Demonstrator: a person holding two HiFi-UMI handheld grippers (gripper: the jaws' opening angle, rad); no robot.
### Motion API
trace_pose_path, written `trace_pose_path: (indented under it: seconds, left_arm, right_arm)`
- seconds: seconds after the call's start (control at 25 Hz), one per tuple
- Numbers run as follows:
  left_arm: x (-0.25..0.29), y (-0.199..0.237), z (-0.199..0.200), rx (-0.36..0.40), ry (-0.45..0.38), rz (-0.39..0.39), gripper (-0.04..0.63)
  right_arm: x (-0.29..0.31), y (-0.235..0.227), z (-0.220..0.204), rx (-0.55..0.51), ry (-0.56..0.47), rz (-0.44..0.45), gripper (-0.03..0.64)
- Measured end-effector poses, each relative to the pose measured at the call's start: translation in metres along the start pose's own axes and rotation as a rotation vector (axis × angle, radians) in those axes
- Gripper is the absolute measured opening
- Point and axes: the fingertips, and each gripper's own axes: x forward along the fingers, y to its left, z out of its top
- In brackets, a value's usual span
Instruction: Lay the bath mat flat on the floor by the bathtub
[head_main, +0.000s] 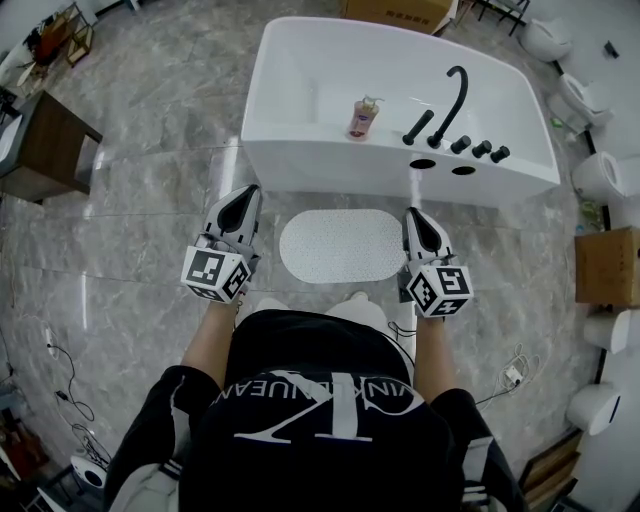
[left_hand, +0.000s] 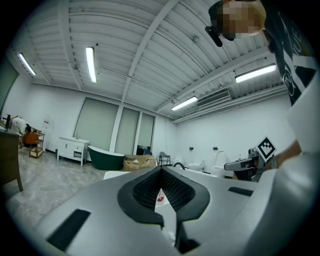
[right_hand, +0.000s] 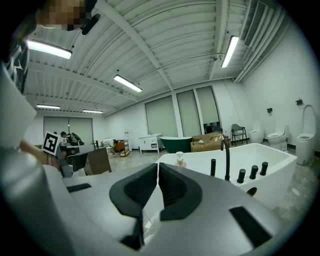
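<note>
The white oval bath mat (head_main: 340, 245) lies flat on the grey floor just in front of the white bathtub (head_main: 300, 165), and neither gripper touches it. My left gripper (head_main: 247, 193) hovers beside the mat's left end with its jaws shut and nothing in them. Beside the mat's right end my right gripper (head_main: 413, 214) is also shut and empty. In the left gripper view the left gripper (left_hand: 161, 170) has its tips meeting. The right gripper (right_hand: 158, 165) points at the bathtub (right_hand: 270, 165) in its own view.
A black faucet (head_main: 455, 100) and a pink soap bottle (head_main: 365, 115) stand on the tub's rim. A wooden cabinet (head_main: 45, 150) is at the far left. A cardboard box (head_main: 605, 265) and white toilets (head_main: 600, 175) line the right side. Cables (head_main: 60, 375) trail on the floor.
</note>
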Motion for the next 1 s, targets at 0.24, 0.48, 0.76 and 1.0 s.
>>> trace_pose_path:
  seconds: [0.24, 0.48, 0.76, 1.0]
  left_arm:
    - [0.001, 0.004, 0.001, -0.006, 0.0, 0.006, 0.014]
    - [0.002, 0.009, -0.001, -0.011, -0.002, 0.019, 0.014]
    - [0.003, 0.013, -0.002, -0.013, 0.006, 0.031, 0.014]
    - [0.006, 0.02, -0.002, -0.007, 0.012, 0.043, 0.014]
  right_arm:
    - [-0.001, -0.003, -0.003, 0.007, 0.01, -0.013, 0.029]
    - [0.0, -0.005, -0.007, 0.0, 0.019, -0.017, 0.029]
    - [0.003, -0.006, -0.011, 0.009, 0.031, -0.016, 0.029]
    - [0.009, -0.01, -0.011, 0.012, 0.033, -0.016, 0.029]
